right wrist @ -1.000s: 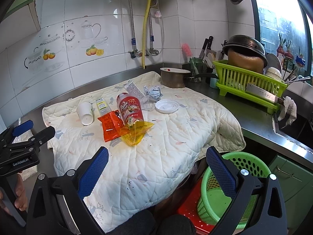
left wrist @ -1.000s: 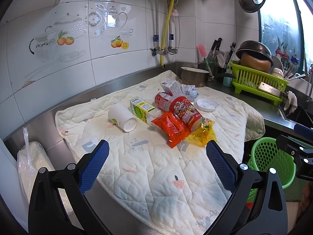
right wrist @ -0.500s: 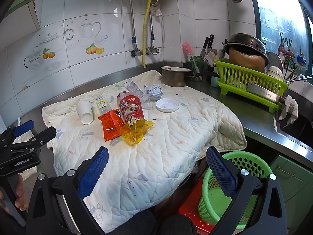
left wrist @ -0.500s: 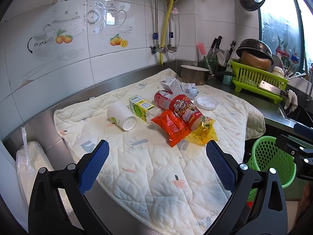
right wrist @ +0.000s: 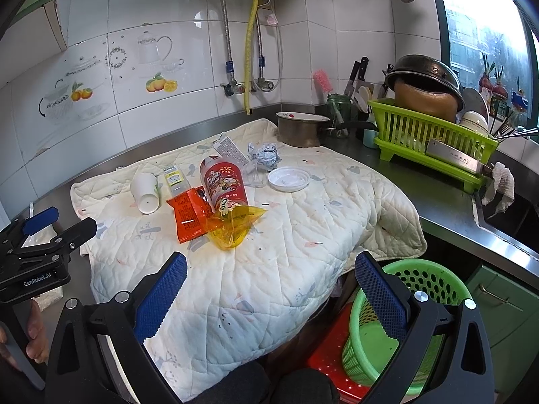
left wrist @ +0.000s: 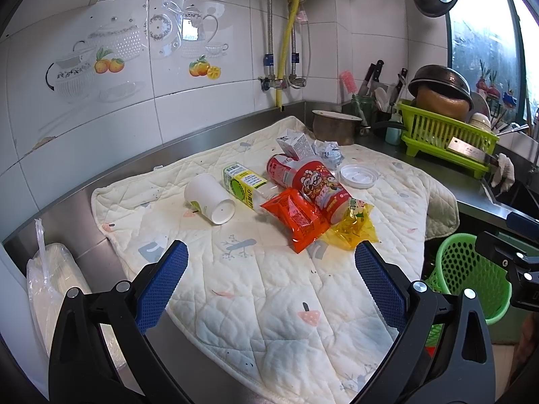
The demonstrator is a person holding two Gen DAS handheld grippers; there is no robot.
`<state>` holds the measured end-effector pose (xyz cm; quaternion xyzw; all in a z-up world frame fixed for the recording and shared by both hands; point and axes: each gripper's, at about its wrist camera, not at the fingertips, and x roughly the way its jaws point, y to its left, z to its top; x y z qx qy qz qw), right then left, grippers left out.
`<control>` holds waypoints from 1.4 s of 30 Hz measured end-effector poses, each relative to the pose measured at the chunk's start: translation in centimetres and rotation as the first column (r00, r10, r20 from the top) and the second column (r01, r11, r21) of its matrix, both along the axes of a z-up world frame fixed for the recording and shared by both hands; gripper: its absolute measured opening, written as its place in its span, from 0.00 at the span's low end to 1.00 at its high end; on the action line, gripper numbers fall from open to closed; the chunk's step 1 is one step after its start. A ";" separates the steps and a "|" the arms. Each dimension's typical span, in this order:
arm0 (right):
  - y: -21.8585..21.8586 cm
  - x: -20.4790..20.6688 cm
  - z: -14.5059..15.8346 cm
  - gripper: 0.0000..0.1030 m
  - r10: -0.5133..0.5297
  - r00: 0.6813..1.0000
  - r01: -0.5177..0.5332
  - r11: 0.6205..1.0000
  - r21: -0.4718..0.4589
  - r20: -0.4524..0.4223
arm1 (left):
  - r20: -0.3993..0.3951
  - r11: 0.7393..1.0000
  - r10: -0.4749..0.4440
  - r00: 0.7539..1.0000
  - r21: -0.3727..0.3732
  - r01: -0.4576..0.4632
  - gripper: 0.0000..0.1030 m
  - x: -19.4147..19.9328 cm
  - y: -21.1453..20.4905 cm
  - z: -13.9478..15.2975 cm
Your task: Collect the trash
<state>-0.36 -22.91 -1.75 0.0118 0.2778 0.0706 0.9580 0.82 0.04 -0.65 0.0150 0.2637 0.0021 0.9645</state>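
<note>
1. Tiled kitchen corner: a steel desk [left wrist: 209, 131] carries a quilted mat [left wrist: 269, 286] with the trash heaped ahead of both grippers.
2. Left gripper [left wrist: 269, 282] and right gripper [right wrist: 269, 286] both gape, empty; the left looks nearer the pile.
3. Count: one paper cup [left wrist: 210, 198], two cartons, one red tub [left wrist: 320, 185], two wrappers, one lid [left wrist: 357, 175], one foil wad.
4. One green basket [right wrist: 404, 320] sits below the right gripper.

Ahead of the grippers: one paper cup [left wrist: 209, 198], two cartons [left wrist: 245, 185] [left wrist: 295, 144], one red tub [left wrist: 318, 187], two wrappers [left wrist: 296, 219] [left wrist: 352, 229], one lid [left wrist: 357, 175], one foil ball [left wrist: 328, 151], one green basket [right wrist: 397, 320].
</note>
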 end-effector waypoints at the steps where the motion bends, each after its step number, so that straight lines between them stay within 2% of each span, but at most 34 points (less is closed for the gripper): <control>1: 0.0 0.1 0.0 0.94 -0.001 1.000 0.001 1.000 0.000 -0.002 | -0.002 1.000 -0.001 1.000 0.000 0.001 0.95 0.1 -0.1 0.0; 20: 0.1 1.7 -0.3 0.94 0.016 1.000 -0.016 1.000 0.002 -0.015 | -0.024 1.000 0.023 0.999 0.005 -0.023 0.95 1.8 0.7 -0.5; 26: 1.2 4.1 -1.1 0.94 0.061 0.998 -0.062 0.998 -0.015 -0.033 | -0.031 0.998 0.063 0.998 0.004 -0.063 0.95 2.7 2.5 -0.6; 33: 2.8 7.6 -2.2 0.93 0.113 0.992 -0.112 0.994 0.012 -0.065 | -0.057 0.994 0.102 0.993 -0.023 -0.104 0.95 3.9 4.7 -1.3; 42: 5.4 13.8 -5.4 0.90 0.137 0.977 -0.125 0.989 0.085 -0.164 | -0.061 0.989 0.144 0.988 -0.019 -0.146 0.95 5.0 6.4 -1.2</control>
